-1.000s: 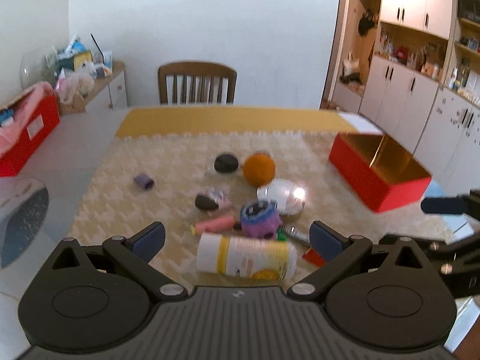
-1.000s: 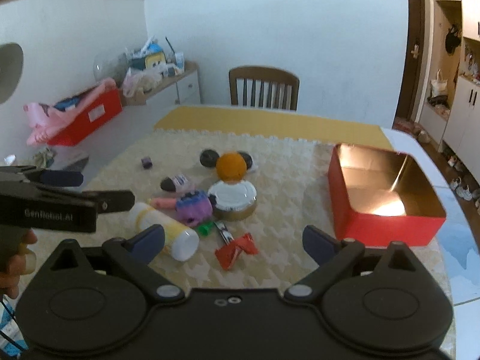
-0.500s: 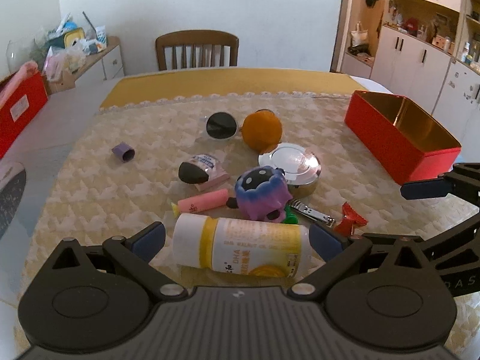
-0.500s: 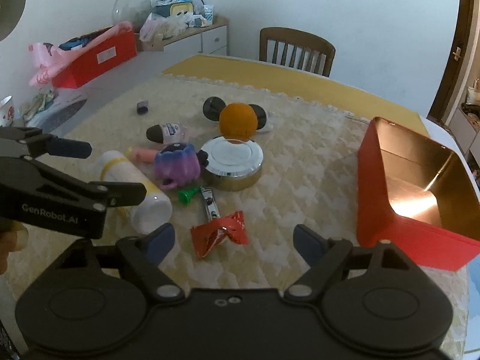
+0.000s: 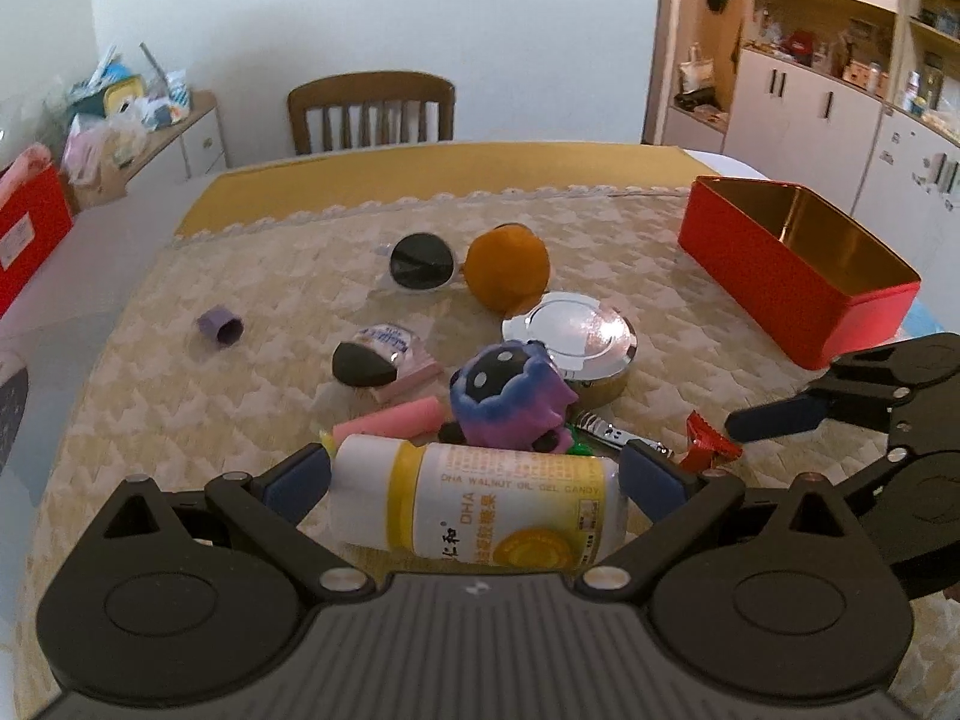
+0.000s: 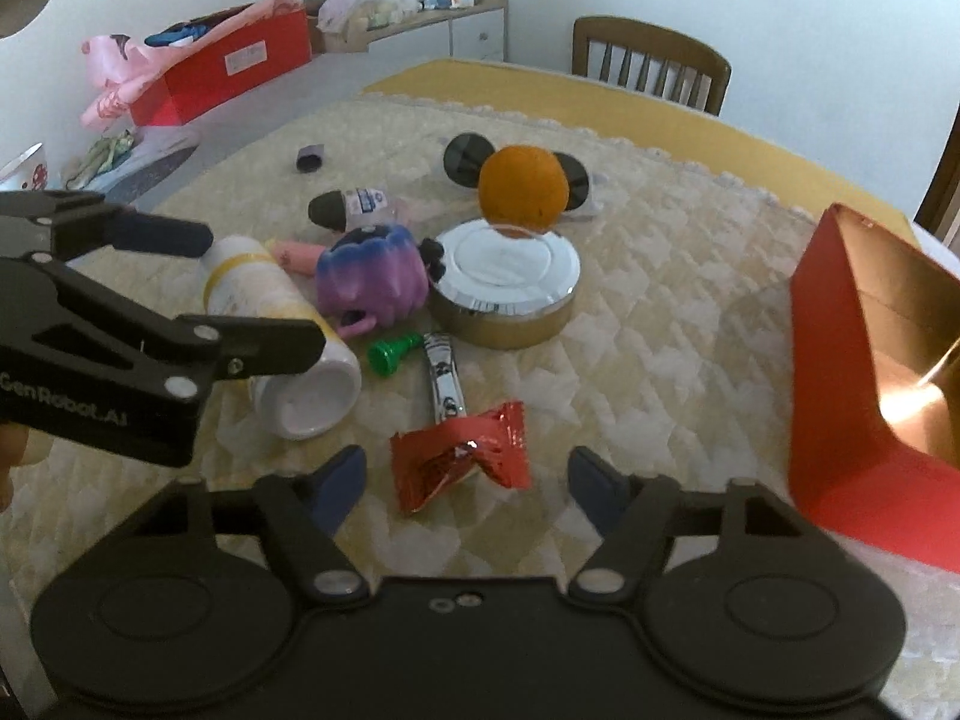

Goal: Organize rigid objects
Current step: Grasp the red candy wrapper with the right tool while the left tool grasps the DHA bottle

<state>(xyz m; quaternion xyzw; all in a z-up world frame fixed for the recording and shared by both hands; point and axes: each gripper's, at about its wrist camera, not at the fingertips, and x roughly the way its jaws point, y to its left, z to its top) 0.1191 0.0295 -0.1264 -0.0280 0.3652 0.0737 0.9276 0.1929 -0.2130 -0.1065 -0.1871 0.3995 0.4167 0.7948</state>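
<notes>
A white and yellow supplement bottle (image 5: 480, 510) lies on its side on the cream table mat. My left gripper (image 5: 474, 477) is open and straddles it lengthwise, one pad at each end, with no clear squeeze. The same bottle (image 6: 282, 324) shows in the right wrist view between the left gripper's fingers (image 6: 270, 354). A crumpled red foil wrapper (image 6: 459, 462) lies between the pads of my right gripper (image 6: 468, 477). Its jaws are closing and stand apart from the foil. An open red tin box (image 5: 798, 276) stands at the right.
Behind the bottle lie a purple plush toy (image 5: 510, 396), a round silver-lidded tin (image 5: 570, 336), an orange ball (image 5: 507, 267), sunglasses (image 5: 420, 264), a nail clipper (image 6: 444, 378), a green piece (image 6: 390, 354), a pink stick (image 5: 390, 420) and a purple cap (image 5: 219, 327). A chair (image 5: 369, 111) stands at the far side.
Both grippers have come down and closer to the table. The left one now brackets the bottle. The right gripper's fingers have narrowed around the red wrapper.
</notes>
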